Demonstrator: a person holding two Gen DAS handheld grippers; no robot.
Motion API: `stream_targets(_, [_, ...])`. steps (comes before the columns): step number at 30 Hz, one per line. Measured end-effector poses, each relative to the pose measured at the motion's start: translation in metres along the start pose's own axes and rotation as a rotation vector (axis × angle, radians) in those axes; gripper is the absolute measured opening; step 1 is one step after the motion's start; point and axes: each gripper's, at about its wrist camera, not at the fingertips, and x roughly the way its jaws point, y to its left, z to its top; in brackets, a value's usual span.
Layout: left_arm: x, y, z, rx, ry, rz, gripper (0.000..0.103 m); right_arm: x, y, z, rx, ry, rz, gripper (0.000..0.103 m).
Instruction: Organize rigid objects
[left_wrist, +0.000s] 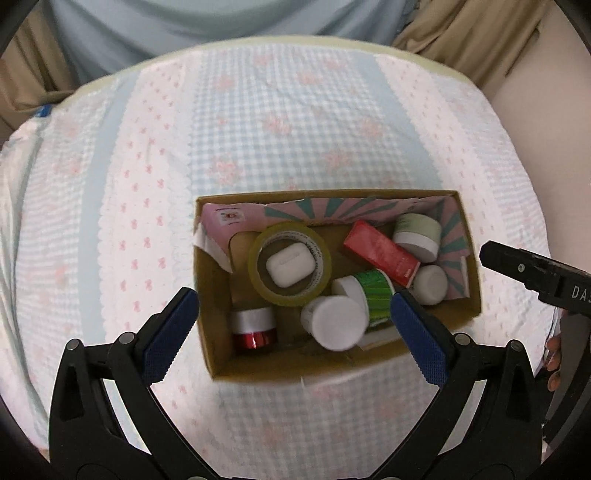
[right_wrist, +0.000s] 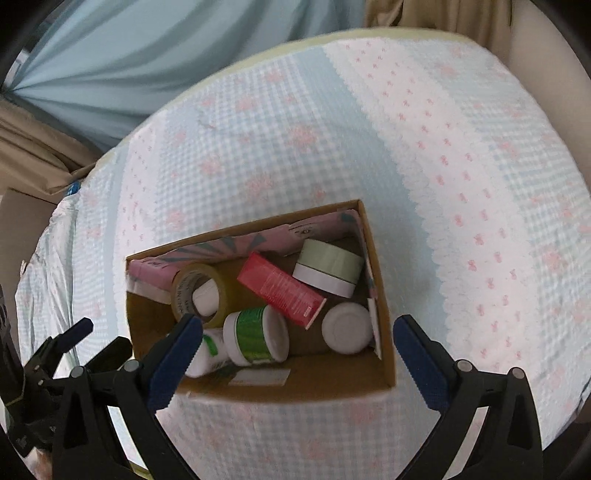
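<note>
The left gripper (left_wrist: 291, 321) is showing two black plastic arms rising from the bottom of the left wrist view, each one ending in a long finger faced with a dark blue pad (left_wrist: 168, 334) that is carrying a fine ribbed texture and a saw-toothed edge. Round silver pins (left_wrist: 126, 337) are sitting at the hinge points, and triangular cut-outs are lightening the arms below them. The right gripper (right_wrist: 297, 354) is looking the same in the right wrist view. At the right edge of the left wrist view, its black body is showing white letters "DA" (left_wrist: 579, 293), with fingertips (left_wrist: 553, 354) just below.
</note>
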Motion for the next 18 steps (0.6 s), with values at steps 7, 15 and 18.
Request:
stream_targets(7, [-0.065, -0.013, -0.017, -0.02, -0.085, -0.013, 0.103, -0.072, 0.008, -0.022, -0.055, -0.071, 0.008, 0.103])
stream_targets(15, [-0.181, -0.046, -0.031, -0.091, -0.26, -0.03, 0.103, -0.195, 0.011, -0.045, -0.159, -0.255, 0.022, 0.103])
stream_targets(18, [-0.24, -0.069, -0.042, -0.095, -0.379, -0.002, 0.103, -0.242, 0.002, -0.058, -0.171, -0.319, 0.008, 0.103])
